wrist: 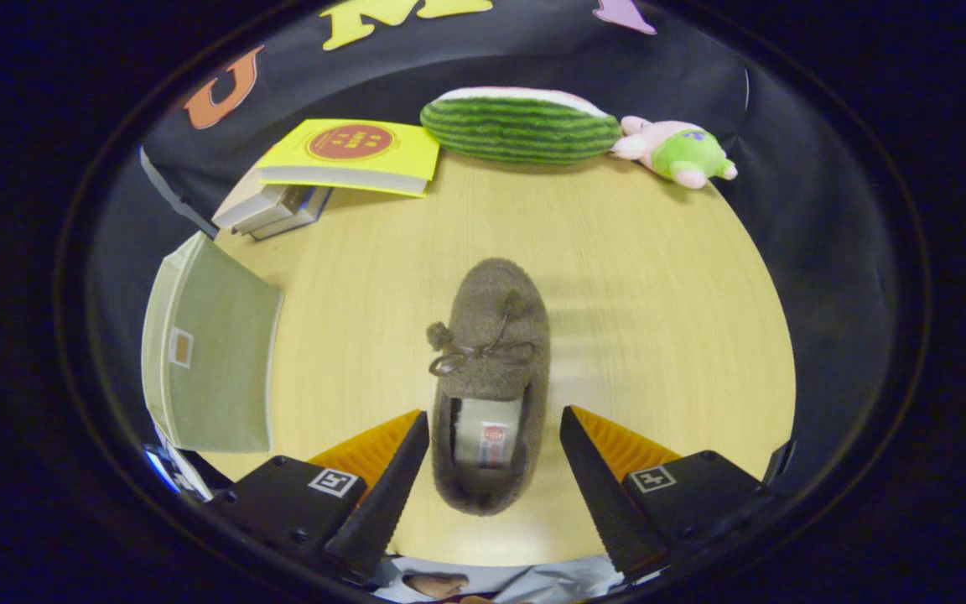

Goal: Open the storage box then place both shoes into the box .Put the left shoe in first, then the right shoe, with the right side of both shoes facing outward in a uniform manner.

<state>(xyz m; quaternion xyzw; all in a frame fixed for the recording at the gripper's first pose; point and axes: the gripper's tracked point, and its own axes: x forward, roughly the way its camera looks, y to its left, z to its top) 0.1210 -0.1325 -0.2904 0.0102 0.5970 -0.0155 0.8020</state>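
Gripper (pixel 495 419) fingers spread wide, not touching anything; the heel end of the shoe (pixel 490 377) sits in the gap between them, clear space on both sides; toe points away, beyond the fingertips. Shoe is a fuzzy grey-brown slipper with a cord bow and pompoms on top; cannot tell whether it is the left or the right one. Insole label (pixel 493 442) inside the opening has a round red mark, text too small to read. Storage box (pixel 213 352), pale green fabric, lies off to the left of the fingers, well apart from the shoe; its near end is cut off behind the left finger housing; a small tan patch on its face, nothing legible; open or closed unclear. Beyond the shoe: book stack (pixel 315 180), top one yellow with a red round emblem, writing unreadable; lower books mostly hidden under it. Watermelon plush (pixel 521 126) and a pink-and-green plush toy (pixel 677 151) at the far edge. Table (pixel 659 277) is light wood grain; black cloth wall behind. A bit of the person's clothing below the fingers, blurred.
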